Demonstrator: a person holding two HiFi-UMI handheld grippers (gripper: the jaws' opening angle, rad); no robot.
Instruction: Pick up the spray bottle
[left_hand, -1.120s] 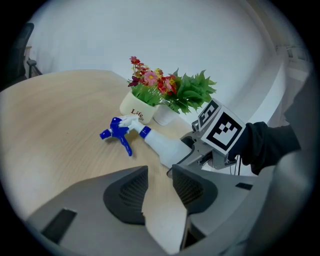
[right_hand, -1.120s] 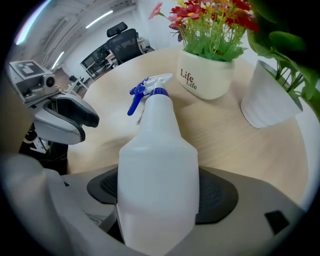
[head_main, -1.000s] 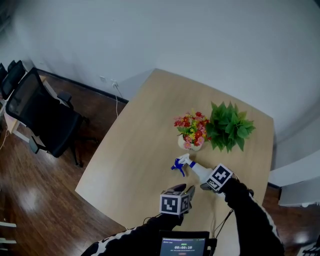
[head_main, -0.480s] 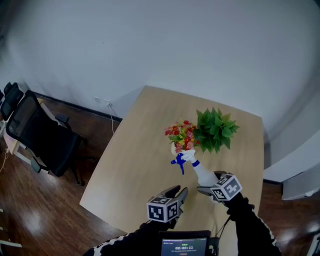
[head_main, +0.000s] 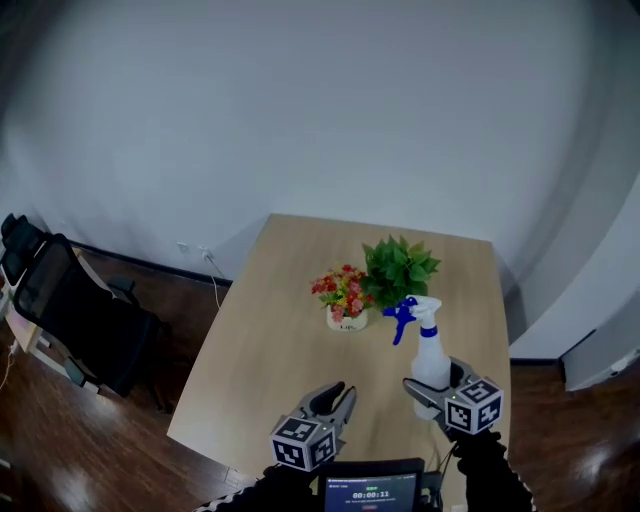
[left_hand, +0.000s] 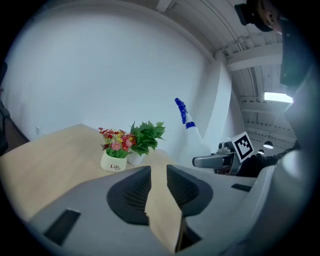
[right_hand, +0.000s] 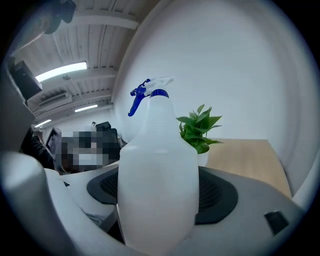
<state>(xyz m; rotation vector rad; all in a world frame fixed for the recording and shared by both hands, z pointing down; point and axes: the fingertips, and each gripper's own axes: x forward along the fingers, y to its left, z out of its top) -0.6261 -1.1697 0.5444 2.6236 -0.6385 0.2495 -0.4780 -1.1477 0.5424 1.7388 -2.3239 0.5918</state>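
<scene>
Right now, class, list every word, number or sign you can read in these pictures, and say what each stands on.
"Life": on the white flower pot.
"00:00:11": on the small screen at the head view's bottom edge; its smaller line is too blurred to read.
Square black-and-white patterns, no words: on the cubes.
The spray bottle shows no label.
</scene>
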